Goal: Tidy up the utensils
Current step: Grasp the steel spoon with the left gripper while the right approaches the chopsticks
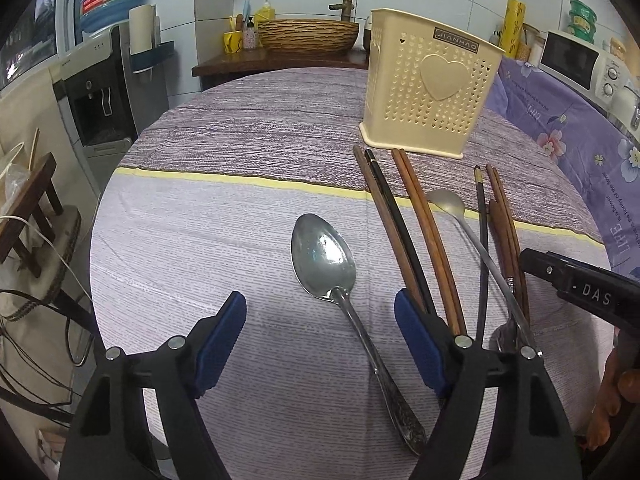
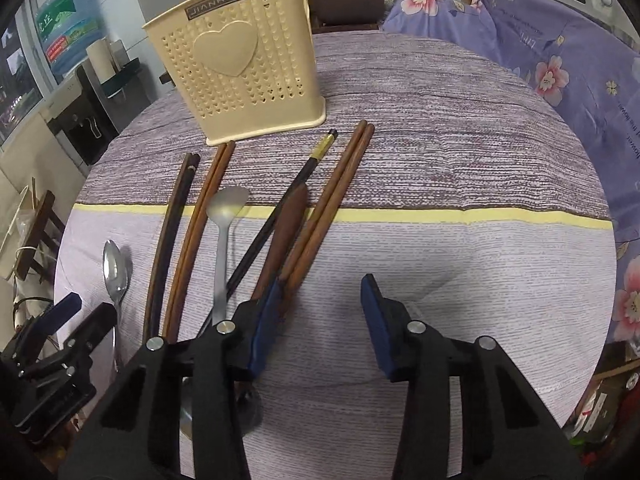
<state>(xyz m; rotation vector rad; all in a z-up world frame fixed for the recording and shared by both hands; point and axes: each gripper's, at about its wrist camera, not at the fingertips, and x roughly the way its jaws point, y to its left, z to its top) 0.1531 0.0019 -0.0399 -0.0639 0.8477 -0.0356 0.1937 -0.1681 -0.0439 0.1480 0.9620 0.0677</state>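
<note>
- Left tongs (image 1: 320,320) hang over the tabletop (image 1: 200,240) with the blue pads wide apart, gripping nothing.
- Between those pads lies the big steel spoon (image 1: 324,260), bowl up and pointing away, its patterned handle running back under the right-hand finger; neither pad touches it.
- Just beside that right-hand pad, a dark pair of chopsticks (image 1: 390,220) and a reddish-brown pair (image 1: 424,224) lie side by side, tips towards the cream utensil holder (image 1: 430,80).
- The holder stands upright at the far side of the striped cloth, heart on its face, with the chopstick ends almost at its base.
- Right tongs (image 2: 322,312) are partly open, only bare cloth between the pads, nothing held.
- Their left-hand pad (image 2: 264,320) sits against the near ends of another brown chopstick pair (image 2: 336,196); whether it is actually touching them I cannot tell.
- Next to that pair: a wooden-handled utensil (image 2: 288,224), a black chopstick with a gold band (image 2: 288,196) and a grey long-handled spoon (image 2: 226,208), all crossing one another in a loose heap.
- From the right wrist, the left tongs show low at the left edge, near the steel spoon.
</note>
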